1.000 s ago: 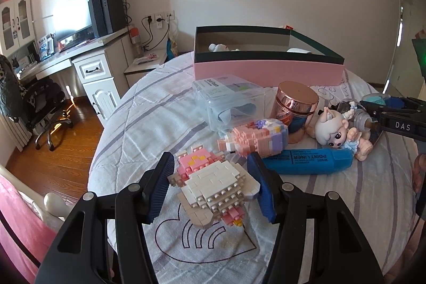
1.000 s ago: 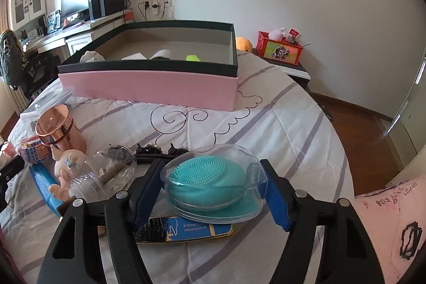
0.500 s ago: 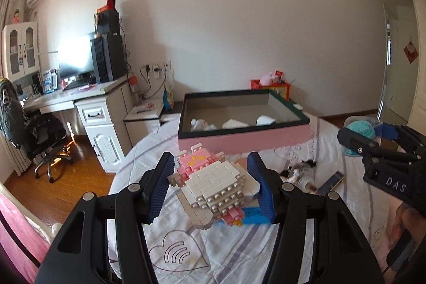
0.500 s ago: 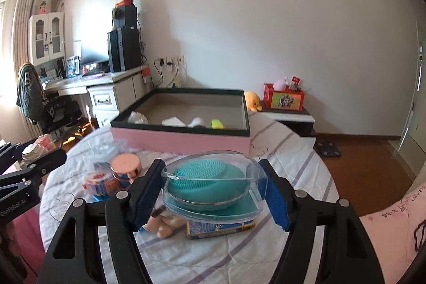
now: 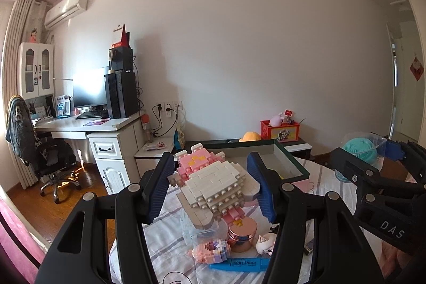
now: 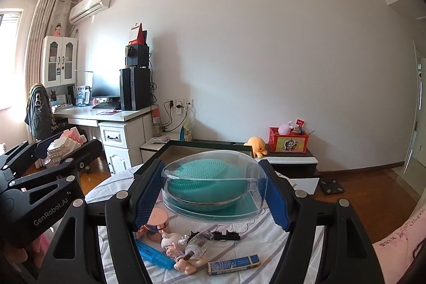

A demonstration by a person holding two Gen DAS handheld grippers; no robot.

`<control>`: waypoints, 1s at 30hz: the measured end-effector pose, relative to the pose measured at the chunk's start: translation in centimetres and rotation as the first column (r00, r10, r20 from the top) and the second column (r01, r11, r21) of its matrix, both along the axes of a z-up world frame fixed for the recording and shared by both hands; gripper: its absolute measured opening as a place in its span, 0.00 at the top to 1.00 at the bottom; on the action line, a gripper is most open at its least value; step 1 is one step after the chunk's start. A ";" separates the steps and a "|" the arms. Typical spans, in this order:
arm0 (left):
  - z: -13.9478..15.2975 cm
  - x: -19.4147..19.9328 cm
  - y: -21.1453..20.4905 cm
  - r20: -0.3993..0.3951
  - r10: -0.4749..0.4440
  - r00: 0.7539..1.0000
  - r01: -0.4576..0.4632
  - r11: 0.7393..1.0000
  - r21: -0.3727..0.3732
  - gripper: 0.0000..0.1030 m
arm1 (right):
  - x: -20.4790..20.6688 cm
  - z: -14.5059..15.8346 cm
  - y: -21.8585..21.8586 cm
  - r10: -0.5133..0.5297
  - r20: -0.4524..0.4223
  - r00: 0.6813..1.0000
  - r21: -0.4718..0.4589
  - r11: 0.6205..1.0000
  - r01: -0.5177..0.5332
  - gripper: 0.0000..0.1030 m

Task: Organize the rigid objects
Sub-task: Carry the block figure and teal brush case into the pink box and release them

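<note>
My left gripper [image 5: 213,188] is shut on a pink and white brick figure [image 5: 215,185], held high above the bed. My right gripper [image 6: 213,193] is shut on a clear case with a teal brush [image 6: 213,185], also held high. The open pink box with a dark rim [image 5: 290,164] lies beyond both loads on the bed; its inside is mostly hidden. Each gripper shows in the other's view: the right one with its case [image 5: 362,151] at the right, the left one with the brick figure [image 6: 64,148] at the left.
On the striped bedspread [image 6: 266,244] below lie a rose-gold jar [image 5: 242,233], a small pastel brick figure [image 5: 210,252], a blue highlighter [image 5: 239,264], a doll [image 6: 175,249], a small bottle [image 6: 197,244], a black hair clip [image 6: 223,234] and a blue flat box [image 6: 234,261]. A desk [image 5: 87,124] stands left.
Both grippers have risen from the bedspread, carrying the brick figure and the brush case up. The loose objects now lie far below and the room fills the views.
</note>
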State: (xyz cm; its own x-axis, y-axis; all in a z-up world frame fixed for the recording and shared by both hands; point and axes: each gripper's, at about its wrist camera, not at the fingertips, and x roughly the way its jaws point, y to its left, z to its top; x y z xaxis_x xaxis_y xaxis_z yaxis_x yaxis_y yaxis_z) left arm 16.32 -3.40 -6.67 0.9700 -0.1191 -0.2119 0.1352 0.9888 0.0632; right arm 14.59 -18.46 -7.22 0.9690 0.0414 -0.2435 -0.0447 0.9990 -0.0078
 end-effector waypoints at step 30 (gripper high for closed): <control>-9.0 30.0 -4.1 -0.519 -0.028 0.854 0.091 0.991 0.096 0.41 | 28.2 -10.1 -1.2 0.086 -0.504 0.859 -0.015 0.994 -0.108 0.30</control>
State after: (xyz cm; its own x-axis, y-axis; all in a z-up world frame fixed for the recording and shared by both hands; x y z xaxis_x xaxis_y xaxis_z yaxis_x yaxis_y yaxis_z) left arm 46.28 -7.45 -15.67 0.7091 -0.1182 -0.6952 0.2382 0.9680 0.0784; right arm 42.83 -19.69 -17.29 0.7066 0.1082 -0.6993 -0.1502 0.9887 0.0012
